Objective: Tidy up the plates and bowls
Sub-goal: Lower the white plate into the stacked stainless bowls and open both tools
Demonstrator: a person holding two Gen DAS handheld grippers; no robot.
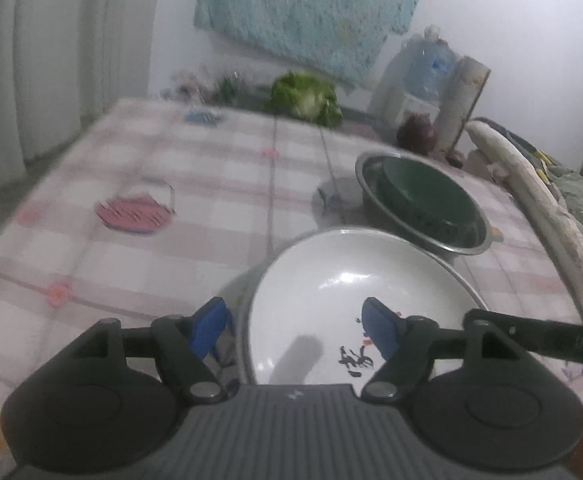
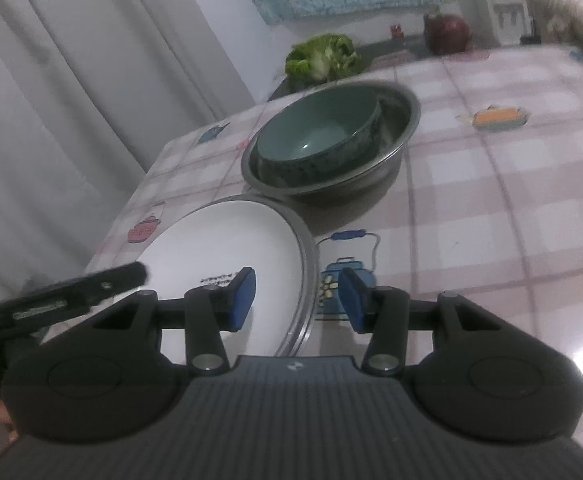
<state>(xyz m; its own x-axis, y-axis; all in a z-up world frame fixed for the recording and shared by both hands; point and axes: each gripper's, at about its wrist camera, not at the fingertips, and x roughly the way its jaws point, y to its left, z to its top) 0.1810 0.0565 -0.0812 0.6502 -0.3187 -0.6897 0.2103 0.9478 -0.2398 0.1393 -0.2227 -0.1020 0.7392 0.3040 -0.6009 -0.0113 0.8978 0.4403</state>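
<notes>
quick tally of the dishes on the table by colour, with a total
white plate: 1
green bowl: 1
silver metal dishes: 2, the basin holding the green bowl and the rimmed dish under the white plate
total: 4

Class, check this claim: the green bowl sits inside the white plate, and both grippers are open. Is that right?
Not quite. The green bowl sits inside the steel basin, not the white plate, as the right wrist view shows. Both grippers are indeed open.
</notes>
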